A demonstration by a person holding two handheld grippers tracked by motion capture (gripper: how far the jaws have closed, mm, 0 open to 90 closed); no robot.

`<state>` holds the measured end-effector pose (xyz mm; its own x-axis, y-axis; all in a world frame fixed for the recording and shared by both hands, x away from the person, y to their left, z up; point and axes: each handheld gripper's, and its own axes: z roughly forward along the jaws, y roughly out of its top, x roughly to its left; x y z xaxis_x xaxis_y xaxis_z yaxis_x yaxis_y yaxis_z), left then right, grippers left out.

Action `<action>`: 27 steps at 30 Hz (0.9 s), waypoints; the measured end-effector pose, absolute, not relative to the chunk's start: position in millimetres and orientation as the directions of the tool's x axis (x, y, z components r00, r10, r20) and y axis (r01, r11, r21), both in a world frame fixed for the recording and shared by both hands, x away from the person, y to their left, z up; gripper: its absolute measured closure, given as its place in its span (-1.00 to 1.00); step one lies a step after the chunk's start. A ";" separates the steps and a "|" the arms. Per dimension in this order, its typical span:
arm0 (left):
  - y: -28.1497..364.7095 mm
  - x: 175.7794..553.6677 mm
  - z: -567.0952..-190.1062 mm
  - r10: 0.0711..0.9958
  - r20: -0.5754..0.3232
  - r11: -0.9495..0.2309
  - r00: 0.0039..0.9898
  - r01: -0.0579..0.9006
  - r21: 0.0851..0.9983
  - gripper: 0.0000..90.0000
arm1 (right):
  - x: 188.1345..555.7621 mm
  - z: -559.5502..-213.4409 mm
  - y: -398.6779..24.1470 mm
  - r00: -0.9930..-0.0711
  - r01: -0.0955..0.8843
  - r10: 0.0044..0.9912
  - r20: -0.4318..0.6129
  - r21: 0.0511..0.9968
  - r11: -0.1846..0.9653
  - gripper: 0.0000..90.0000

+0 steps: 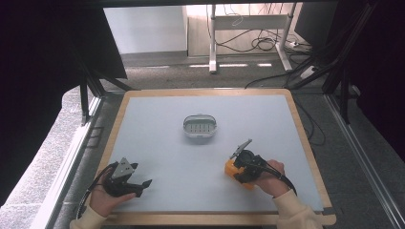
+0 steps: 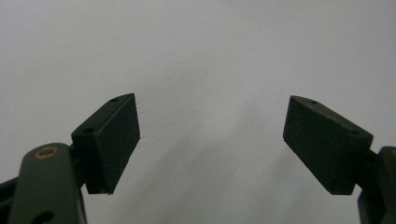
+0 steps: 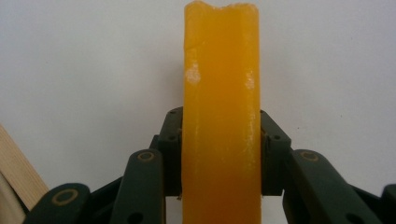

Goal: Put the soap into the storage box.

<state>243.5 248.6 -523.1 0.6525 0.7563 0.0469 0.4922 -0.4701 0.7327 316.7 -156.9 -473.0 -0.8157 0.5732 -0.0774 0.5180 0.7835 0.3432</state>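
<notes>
So the right tongs are clamped on an orange block, both jaws pressed flat against its sides. In the right gripper view the block sticks up well past the jaws, with a rough chipped top edge and a couple of pale scuffs. From the high view, the orange block sits low over the tabletop at the near right, in the right tongs. The left tongs rest at the near left corner, and the left gripper view shows those left tongs spread wide with nothing between them, just plain grey surface. A small oval clear container sits mid-table, well apart from both.
</notes>
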 end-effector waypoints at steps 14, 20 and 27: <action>248.8 243.8 -523.4 0.752 0.050 -0.478 0.657 0.492 0.728 -0.58 | 312.8 -457.0 -161.8 -0.837 0.452 0.536 -0.115 0.409 0.793 0.37; 248.9 243.9 -523.6 0.752 0.050 -0.478 0.657 0.492 0.727 -0.58 | 312.1 -452.8 -164.1 -0.841 0.435 0.527 -0.122 0.427 0.793 0.37; 248.5 244.9 -524.0 0.751 0.053 -0.485 0.658 0.496 0.720 -0.58 | 312.3 -449.2 -166.2 -0.846 0.424 0.519 -0.119 0.440 0.792 0.37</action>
